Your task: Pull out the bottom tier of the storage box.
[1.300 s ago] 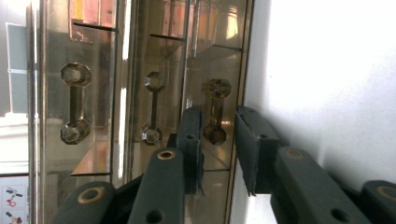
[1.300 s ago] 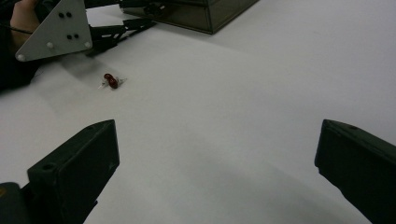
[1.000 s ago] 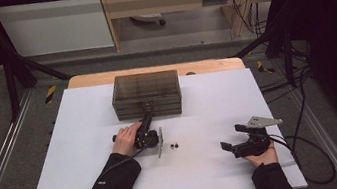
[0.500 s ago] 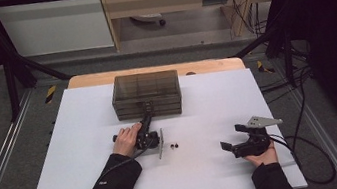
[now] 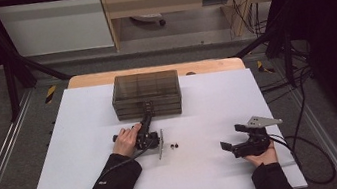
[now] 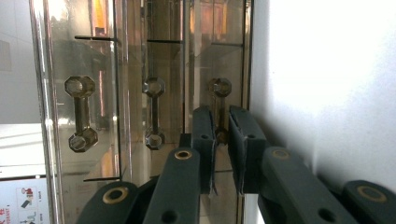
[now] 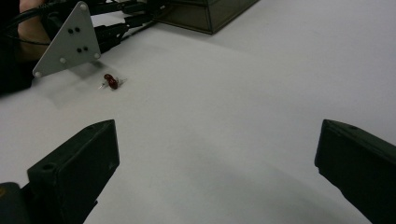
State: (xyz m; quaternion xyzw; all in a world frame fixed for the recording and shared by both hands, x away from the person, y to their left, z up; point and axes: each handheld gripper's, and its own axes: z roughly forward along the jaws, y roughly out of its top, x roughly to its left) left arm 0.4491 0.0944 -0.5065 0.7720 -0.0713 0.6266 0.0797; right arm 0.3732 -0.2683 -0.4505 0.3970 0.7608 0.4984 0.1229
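- left gripper (image 6: 221, 140) is clamped on a drawer handle (image 6: 219, 100) of the smoky plastic drawer box (image 5: 146, 94) at the table's far middle
- right gripper (image 7: 215, 172) sits wide open on the white table (image 5: 218, 168), holding nothing
- small dark red thing (image 7: 111, 81) lies between them

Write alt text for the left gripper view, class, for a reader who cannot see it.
The left gripper has its two black jaws closed on the handle of one drawer of a smoky, see-through drawer cabinet. Two more dumbbell-shaped handles show on neighbouring drawers, and the white table lies beside the cabinet.
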